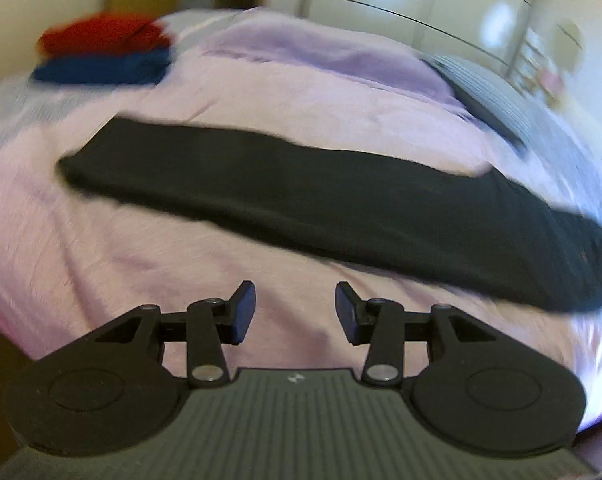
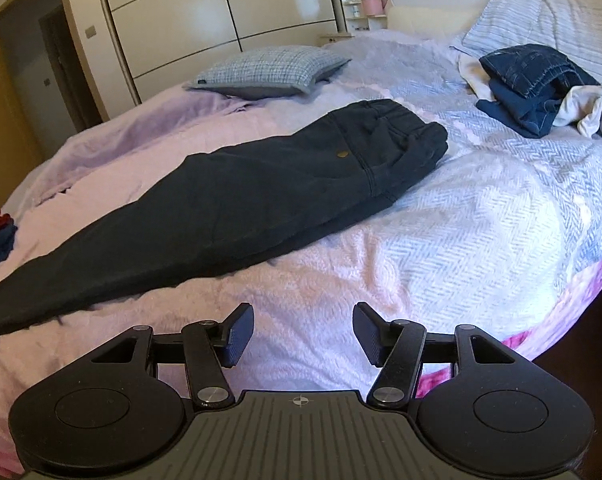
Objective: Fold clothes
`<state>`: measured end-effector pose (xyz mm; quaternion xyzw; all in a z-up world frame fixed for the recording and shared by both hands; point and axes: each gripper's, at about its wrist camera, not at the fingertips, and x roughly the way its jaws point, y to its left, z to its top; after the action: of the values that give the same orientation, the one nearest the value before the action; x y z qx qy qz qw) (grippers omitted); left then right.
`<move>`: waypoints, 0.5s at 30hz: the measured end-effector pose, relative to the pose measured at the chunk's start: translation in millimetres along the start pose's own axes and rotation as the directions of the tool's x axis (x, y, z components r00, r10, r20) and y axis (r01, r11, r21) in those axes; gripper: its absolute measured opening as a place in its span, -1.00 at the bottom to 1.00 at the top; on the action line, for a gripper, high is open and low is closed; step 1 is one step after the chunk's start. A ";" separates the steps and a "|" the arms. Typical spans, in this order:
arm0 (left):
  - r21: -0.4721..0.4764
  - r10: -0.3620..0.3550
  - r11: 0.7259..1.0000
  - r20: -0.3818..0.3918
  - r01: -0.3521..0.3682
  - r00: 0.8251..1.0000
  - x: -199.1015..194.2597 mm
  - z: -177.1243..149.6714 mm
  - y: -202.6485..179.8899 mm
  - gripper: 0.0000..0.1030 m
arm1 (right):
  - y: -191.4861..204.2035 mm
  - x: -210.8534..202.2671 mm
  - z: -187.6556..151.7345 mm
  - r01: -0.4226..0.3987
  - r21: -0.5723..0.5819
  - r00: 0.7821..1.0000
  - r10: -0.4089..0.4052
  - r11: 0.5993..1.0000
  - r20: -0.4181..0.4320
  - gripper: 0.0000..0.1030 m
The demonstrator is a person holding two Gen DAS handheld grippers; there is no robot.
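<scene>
Dark trousers lie flat on the bed, folded lengthwise with the legs stacked, waistband at the far right, leg ends toward the left. In the left wrist view they stretch across the middle as a long dark band. My left gripper is open and empty, hovering over the pink blanket just short of the trousers' near edge. My right gripper is open and empty, over the blanket near the bed's front edge, short of the trousers.
A pink blanket covers the bed. A grey pillow lies at the back. A pile of blue jeans and white clothes sits at the far right. Folded red and blue clothes are stacked at the far left. Wardrobe doors stand behind.
</scene>
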<state>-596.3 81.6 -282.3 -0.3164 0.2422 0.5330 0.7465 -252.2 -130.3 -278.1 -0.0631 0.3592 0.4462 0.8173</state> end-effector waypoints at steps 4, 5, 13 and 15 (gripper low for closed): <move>-0.193 -0.012 0.981 -0.014 0.009 1.000 17.3 10.9 63.7 -0.23 | 17.7 21.5 2.6 -0.002 0.003 0.999 0.002 1.000 -0.032 0.14; -0.236 -0.017 0.972 -0.016 0.013 1.000 21.1 13.5 78.4 -0.23 | 22.5 27.6 2.8 -0.006 0.006 0.999 0.006 1.000 -0.043 0.14; -0.599 -0.071 0.794 0.074 0.101 0.995 50.3 32.8 160.0 -0.15 | 61.0 70.1 15.7 -0.050 0.014 0.995 0.052 0.999 -0.088 0.14; -0.672 -0.081 0.732 0.078 0.112 0.994 61.3 30.5 171.9 -0.15 | 67.6 78.5 21.3 -0.042 -0.007 0.995 0.042 0.999 -0.090 0.14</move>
<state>-739.4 183.1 -341.2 -0.5660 -0.0004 0.5518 0.6125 -266.3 -27.4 -298.3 -0.0791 0.3946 0.4616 0.7905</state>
